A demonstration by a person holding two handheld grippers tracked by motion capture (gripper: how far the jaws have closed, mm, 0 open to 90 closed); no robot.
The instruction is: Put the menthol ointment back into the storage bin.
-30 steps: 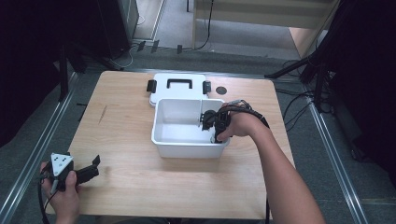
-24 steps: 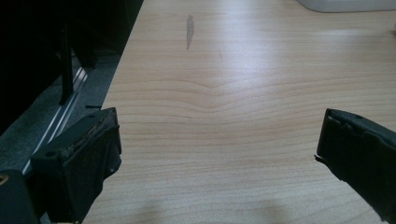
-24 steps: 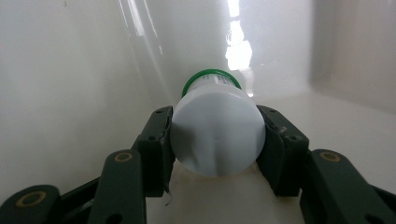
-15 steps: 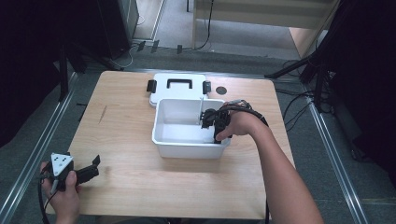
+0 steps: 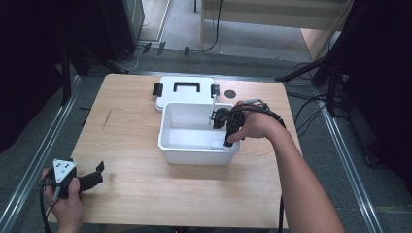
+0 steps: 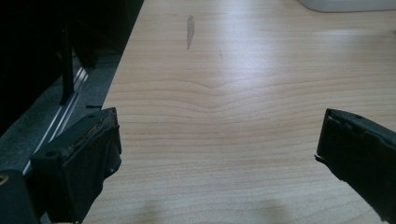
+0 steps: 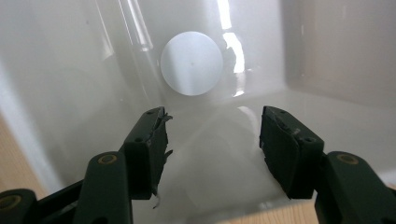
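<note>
Left gripper point(image 5: 94, 174): jaws apart, empty, low over the table's point(image 5: 145, 194) near left corner. Right gripper point(image 7: 212, 140): jaws apart, empty, inside the white bin point(image 5: 194, 153) mid-table, a round white disc point(image 7: 191, 63) beyond its tips. White lid point(image 5: 184, 92) lies behind the bin. No writing legible.

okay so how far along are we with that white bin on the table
Done: the lid is off, lying behind the white bin. In hand: the right gripper is inside the bin, open, holding nothing. What's left is unclear; the left gripper waits open over the table.
</note>
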